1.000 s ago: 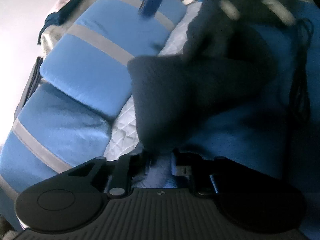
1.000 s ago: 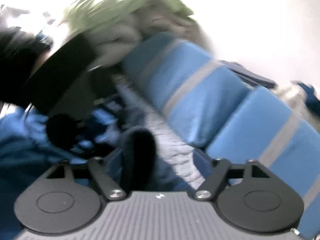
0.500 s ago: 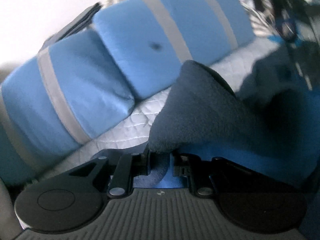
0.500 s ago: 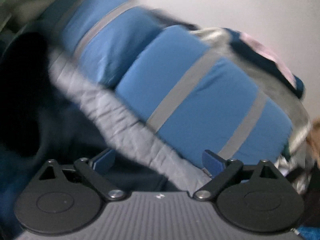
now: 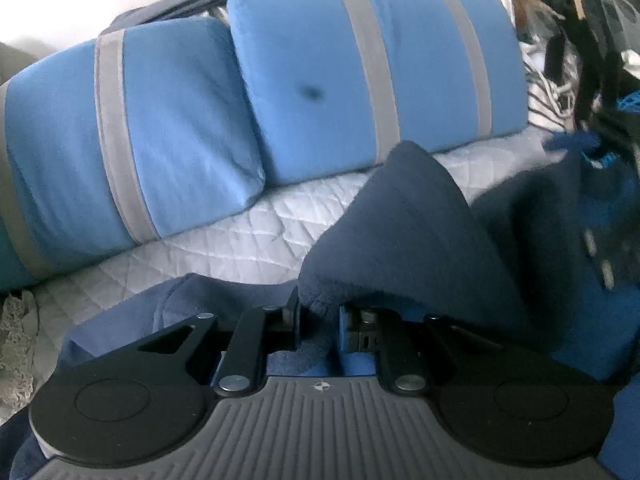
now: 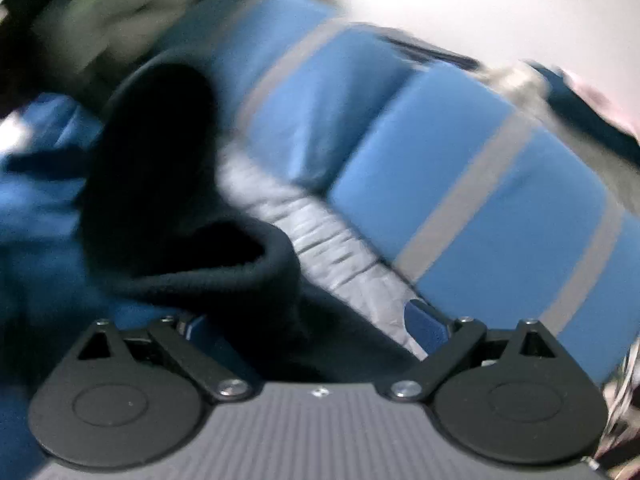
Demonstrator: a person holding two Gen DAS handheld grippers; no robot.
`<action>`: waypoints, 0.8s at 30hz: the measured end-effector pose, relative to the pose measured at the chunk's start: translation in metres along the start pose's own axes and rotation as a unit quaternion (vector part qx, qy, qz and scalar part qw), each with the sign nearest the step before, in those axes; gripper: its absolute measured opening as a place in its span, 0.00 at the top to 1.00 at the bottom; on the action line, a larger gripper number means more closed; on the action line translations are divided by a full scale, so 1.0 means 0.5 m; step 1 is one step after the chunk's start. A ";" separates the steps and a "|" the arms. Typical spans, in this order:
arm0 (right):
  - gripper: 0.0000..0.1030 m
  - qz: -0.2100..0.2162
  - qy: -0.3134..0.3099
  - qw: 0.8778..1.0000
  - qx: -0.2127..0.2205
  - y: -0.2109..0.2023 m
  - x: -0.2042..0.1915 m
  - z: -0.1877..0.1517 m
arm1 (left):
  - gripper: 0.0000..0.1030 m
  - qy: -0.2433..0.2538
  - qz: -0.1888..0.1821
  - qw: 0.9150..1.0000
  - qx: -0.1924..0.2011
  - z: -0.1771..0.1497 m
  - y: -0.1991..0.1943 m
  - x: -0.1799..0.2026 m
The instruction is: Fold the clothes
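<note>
1. Bed (image 5: 256, 240): white quilted cover, a pale wall behind. Two blue cushions with grey bands (image 5: 360, 80) lie along its far edge.
2. Clutter at the bed's far right corner (image 5: 580, 60): dark straps, striped cloth and a furry brown item; details unclear.
3. Navy fleece garment (image 5: 408, 232): spread over the bed's near side, one corner raised into a peak in front of the cushions. Brighter blue cloth shows beneath it at the right.
4. Left gripper (image 5: 320, 316): jaws narrow, clamped on the edge of the fleece, which rises straight from the fingertips.
5. Right gripper (image 6: 316, 324): jaws spread wide, having just been opening, pressing on nothing. A rolled fold of the fleece (image 6: 224, 272) lies between and just ahead of the blue pads (image 6: 426, 326), in a blurred view.
</note>
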State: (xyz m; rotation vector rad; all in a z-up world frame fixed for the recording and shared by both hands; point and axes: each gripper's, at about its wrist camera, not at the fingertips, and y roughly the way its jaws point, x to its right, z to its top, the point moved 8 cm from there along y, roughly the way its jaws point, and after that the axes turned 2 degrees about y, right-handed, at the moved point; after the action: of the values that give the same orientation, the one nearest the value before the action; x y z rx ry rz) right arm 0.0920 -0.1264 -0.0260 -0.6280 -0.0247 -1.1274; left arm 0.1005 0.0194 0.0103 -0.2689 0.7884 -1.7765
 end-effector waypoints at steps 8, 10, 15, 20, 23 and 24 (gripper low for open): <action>0.04 -0.038 0.144 0.988 -0.033 0.074 0.080 -0.003 | 0.84 0.007 -0.041 0.998 -0.042 -0.029 0.030 0.025; 0.02 -0.039 0.163 0.985 -0.041 0.095 0.087 -0.007 | 0.84 -0.018 -0.058 0.997 -0.053 -0.038 0.038 0.022; 0.00 -0.027 0.198 0.979 -0.051 0.102 0.111 -0.008 | 0.84 -0.125 -0.097 0.985 -0.070 -0.054 0.054 -0.014; 0.00 -0.006 0.200 0.979 -0.042 0.062 0.146 -0.011 | 0.84 -0.198 -0.113 0.971 -0.075 -0.057 0.060 -0.042; 0.00 0.020 0.135 0.990 -0.041 0.038 0.134 -0.026 | 0.84 -0.221 -0.116 0.966 -0.075 -0.054 0.060 -0.050; 0.00 0.032 0.100 0.994 -0.040 0.032 0.121 -0.033 | 0.84 -0.224 -0.115 0.965 -0.076 -0.054 0.060 -0.051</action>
State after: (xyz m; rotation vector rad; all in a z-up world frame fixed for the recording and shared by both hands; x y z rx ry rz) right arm 0.1278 -0.1802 -0.0273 -0.5812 0.2127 -1.1287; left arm 0.1176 0.0480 -0.0237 -0.8632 0.5792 -1.7754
